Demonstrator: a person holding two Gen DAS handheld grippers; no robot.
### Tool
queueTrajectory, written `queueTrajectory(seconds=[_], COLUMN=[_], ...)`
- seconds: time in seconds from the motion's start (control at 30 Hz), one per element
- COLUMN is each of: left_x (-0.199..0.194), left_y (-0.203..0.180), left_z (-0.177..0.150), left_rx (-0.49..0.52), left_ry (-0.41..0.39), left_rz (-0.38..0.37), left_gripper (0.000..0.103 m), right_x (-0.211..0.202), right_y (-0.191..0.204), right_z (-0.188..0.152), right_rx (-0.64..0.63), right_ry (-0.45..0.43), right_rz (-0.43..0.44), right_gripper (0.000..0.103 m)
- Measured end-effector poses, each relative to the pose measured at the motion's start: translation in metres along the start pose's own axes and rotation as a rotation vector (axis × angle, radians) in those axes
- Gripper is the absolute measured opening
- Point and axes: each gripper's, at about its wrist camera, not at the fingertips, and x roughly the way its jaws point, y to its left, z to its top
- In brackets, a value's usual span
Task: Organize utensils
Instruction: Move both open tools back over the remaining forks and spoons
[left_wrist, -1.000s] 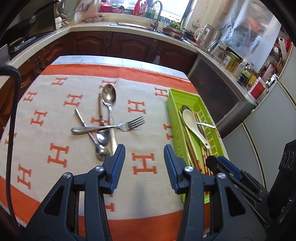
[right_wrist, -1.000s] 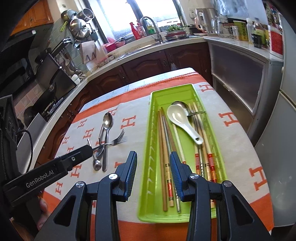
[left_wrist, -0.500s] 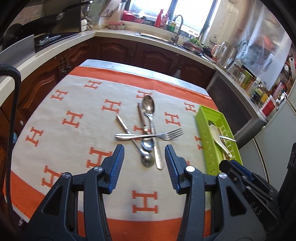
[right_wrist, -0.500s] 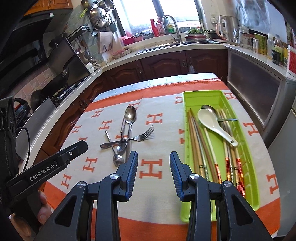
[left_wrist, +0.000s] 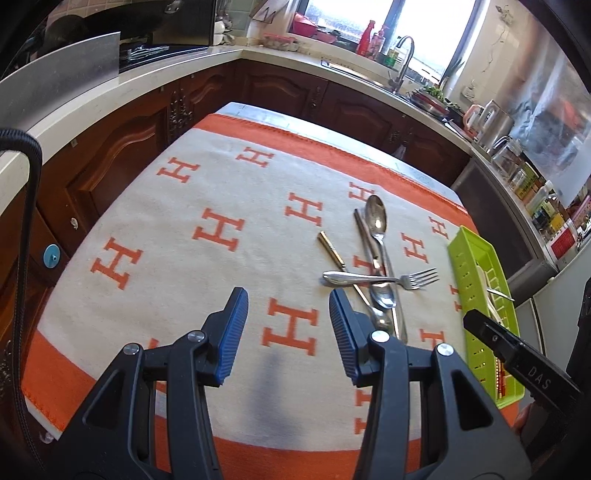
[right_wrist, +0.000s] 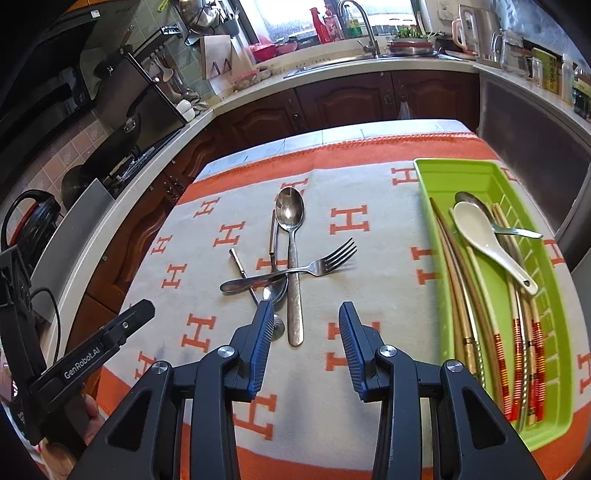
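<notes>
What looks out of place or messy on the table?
The loose cutlery: a fork lies crosswise over a large spoon and two smaller ones, heaped on the cloth left of the green tray. Nothing looks spilled or damaged.

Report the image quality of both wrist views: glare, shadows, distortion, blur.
Left wrist view: strong fisheye bending of the counter, blown-out window, highlight on the large spoon, soft shadow on the cloth below the left tongs. Right wrist view: same curvature, overexposed window, glare on the large spoon's bowl, right tongs sharp, no motion blur.
</notes>
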Motion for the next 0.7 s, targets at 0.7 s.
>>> queueTrajectory(seconds=[0.7], left_x=[0.050], left_y=[0.019], left_z=[0.003], left_rx=[-0.021], left_ry=[0.074], left_rz=[-0.012], left_gripper=[0.042], right_x=[0.118], right_y=[-0.039], right_z=[0.033], right_rx=[0.264], right_ry=[0.103], right_rz=[-0.005], right_gripper=[0.037])
